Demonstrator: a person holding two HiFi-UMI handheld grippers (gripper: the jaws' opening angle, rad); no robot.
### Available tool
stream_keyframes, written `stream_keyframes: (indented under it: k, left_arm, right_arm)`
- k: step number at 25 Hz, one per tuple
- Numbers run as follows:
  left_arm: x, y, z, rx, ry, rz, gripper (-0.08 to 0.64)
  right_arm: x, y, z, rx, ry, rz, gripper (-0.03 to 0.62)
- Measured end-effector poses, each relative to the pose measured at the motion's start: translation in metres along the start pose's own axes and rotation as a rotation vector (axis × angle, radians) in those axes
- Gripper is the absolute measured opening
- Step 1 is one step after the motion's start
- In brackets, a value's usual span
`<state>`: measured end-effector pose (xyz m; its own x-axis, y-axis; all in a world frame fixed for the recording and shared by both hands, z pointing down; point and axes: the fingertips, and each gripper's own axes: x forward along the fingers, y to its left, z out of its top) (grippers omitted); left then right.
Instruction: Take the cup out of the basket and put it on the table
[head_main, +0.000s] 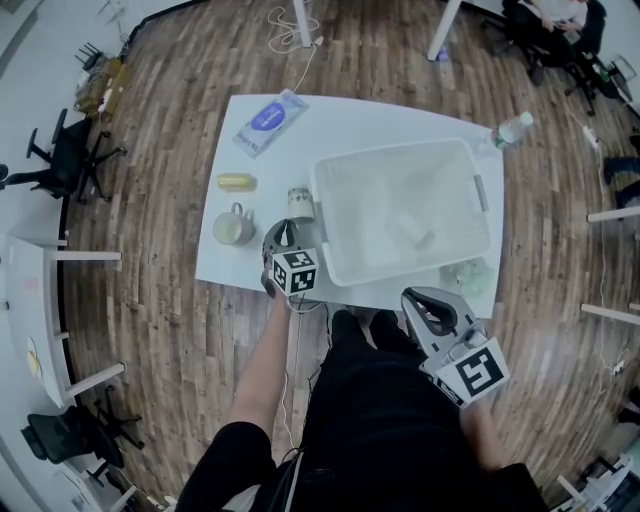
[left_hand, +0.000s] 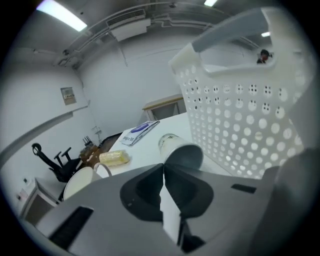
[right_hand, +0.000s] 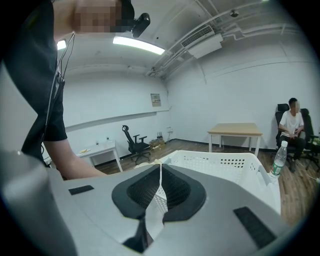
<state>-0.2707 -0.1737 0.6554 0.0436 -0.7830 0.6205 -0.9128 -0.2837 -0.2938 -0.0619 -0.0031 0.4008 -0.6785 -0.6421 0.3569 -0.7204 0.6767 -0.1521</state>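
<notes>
Cup rests beside basket wall; left gripper and right gripper fingers closed, empty.

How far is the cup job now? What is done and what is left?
Done: a paper cup is on the table, just outside the basket. In hand: nothing; the left claw is shut and empty beside that cup, and the right claw is shut too, near the person's body. Left: a pale thing sits inside the basket; whether it is another cup I cannot tell.
</notes>
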Motion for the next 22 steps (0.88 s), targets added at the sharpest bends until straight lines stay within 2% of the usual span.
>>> stream_keyframes:
  k: [2,4,7,9,11,12,14,17,20,22]
  left_arm:
    - [-0.015,0.0,-0.001,-0.144,0.027,-0.058,0.017]
    - [-0.034,-0.005,-0.007,-0.389,0.098,-0.152,0.017]
    - [-0.062,-0.023,-0.022,-0.886,0.227,-0.349,0.017]
    - [-0.076,-0.032,-0.03,-1.235,0.269,-0.451,0.017]
    - [-0.084,-0.038,-0.038,-1.528,0.287,-0.488,0.017]
    - [-0.087,-0.04,-0.042,-1.634,0.294,-0.482,0.017]
    - [-0.094,-0.041,-0.049,-1.762,0.302,-0.446,0.018]
    - [-0.101,-0.045,-0.048,-1.866,0.306,-0.408,0.018]
    - [-0.101,-0.045,-0.044,-1.92,0.276,-0.398,0.018]
    - [-0.099,-0.04,-0.044,-1.914,0.249,-0.387,0.026]
  right_arm:
    - [-0.001,-0.001,0.0,0.01,-0.008,-0.004,0.026]
    - [-0.002,-0.005,0.001,0.022,-0.016,-0.008,0.026]
    - [-0.001,-0.009,0.002,0.031,-0.027,-0.012,0.026]
    - [-0.001,-0.01,0.003,0.036,-0.032,-0.011,0.026]
    - [0.0,-0.011,0.003,0.041,-0.036,-0.008,0.026]
    - [0.0,-0.011,0.002,0.043,-0.037,-0.007,0.027]
    - [0.0,-0.011,0.001,0.045,-0.039,-0.003,0.026]
    - [-0.001,-0.009,0.001,0.048,-0.039,0.001,0.027]
    - [-0.002,-0.006,0.001,0.046,-0.035,0.007,0.026]
    - [-0.004,-0.004,0.0,0.045,-0.035,0.011,0.028]
